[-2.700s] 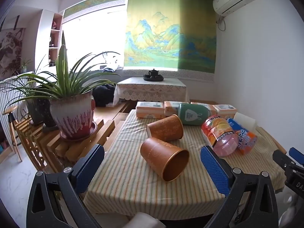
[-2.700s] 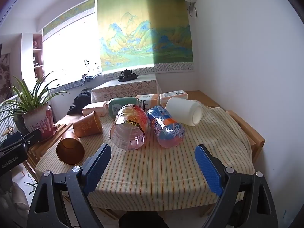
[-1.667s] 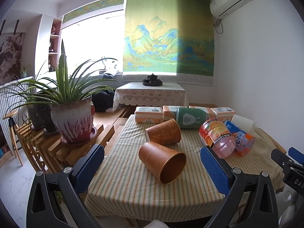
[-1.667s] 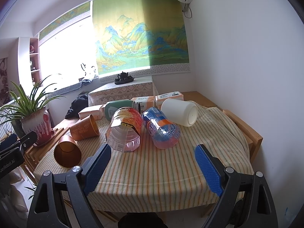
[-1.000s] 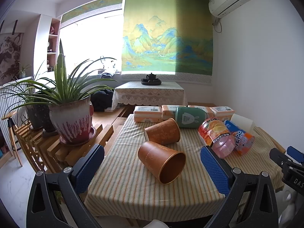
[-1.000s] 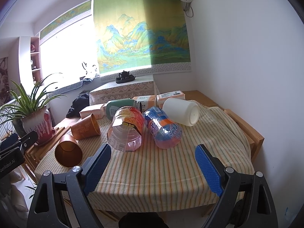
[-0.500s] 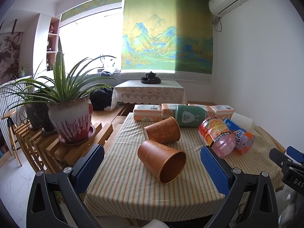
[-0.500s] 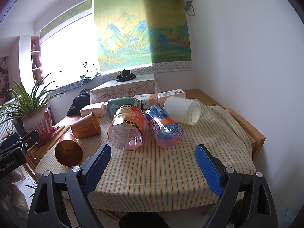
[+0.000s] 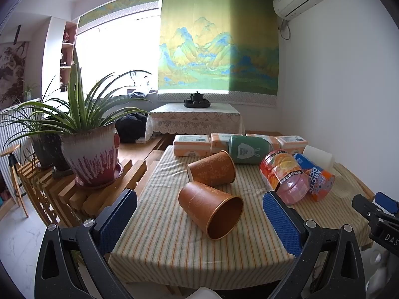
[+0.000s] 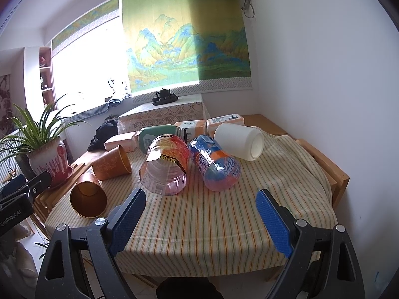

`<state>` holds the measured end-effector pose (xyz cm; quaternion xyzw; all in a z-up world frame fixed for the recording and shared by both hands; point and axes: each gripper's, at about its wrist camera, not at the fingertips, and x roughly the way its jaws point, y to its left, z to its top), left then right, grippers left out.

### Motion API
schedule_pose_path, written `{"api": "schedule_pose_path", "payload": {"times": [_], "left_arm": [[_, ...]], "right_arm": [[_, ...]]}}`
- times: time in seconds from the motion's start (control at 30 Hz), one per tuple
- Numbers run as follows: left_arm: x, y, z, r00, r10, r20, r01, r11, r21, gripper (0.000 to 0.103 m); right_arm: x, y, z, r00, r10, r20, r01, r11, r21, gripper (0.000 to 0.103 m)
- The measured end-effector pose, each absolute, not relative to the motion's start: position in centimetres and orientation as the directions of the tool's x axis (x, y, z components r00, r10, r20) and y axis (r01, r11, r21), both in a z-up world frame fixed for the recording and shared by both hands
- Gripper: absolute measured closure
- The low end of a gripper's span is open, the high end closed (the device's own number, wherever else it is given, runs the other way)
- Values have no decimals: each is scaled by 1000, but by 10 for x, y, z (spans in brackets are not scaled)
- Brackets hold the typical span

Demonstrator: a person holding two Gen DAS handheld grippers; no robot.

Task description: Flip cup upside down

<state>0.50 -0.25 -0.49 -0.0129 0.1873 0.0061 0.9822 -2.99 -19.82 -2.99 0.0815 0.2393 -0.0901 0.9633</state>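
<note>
Several cups lie on their sides on the striped tablecloth (image 9: 162,239). A brown cup (image 9: 210,210) lies nearest my left gripper (image 9: 199,220), its mouth toward me; it also shows in the right wrist view (image 10: 88,196). A second brown cup (image 9: 212,172) lies behind it. A clear pink cup (image 10: 164,167), a blue-orange cup (image 10: 215,165) and a white cup (image 10: 239,140) lie ahead of my right gripper (image 10: 200,218). A green cup (image 9: 249,149) lies at the back. Both grippers are open, empty, and short of the table's near edge.
Tissue packs (image 9: 192,144) line the table's far edge. A potted plant (image 9: 91,149) stands on a wooden rack to the left. A white wall runs along the right. A low table with a teapot (image 9: 197,99) stands behind.
Both views shifted only slightly; the right gripper edged a little closer to the table. The cups have not moved and both grippers stayed open.
</note>
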Motion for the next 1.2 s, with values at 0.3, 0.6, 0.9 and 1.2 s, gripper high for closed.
{"api": "schedule_pose_path", "payload": {"times": [0.3, 0.6, 0.9, 1.2], "left_arm": [[12, -4, -8, 921, -2, -390, -7, 1000, -21, 0], [38, -14, -2, 892, -57, -448, 56, 998, -15, 1], [112, -37, 18, 750, -245, -614, 246, 966, -85, 1], [227, -81, 25, 518, -319, -794, 267, 942, -204, 1]], "right_arm": [[-23, -204, -34, 856, -123, -502, 210, 970, 120, 16], [-9, -218, -35, 840, -86, -536, 192, 970, 146, 15], [-5, -238, -40, 832, -95, -546, 225, 958, 176, 15], [-6, -262, -45, 828, -119, -549, 270, 941, 203, 15]]}}
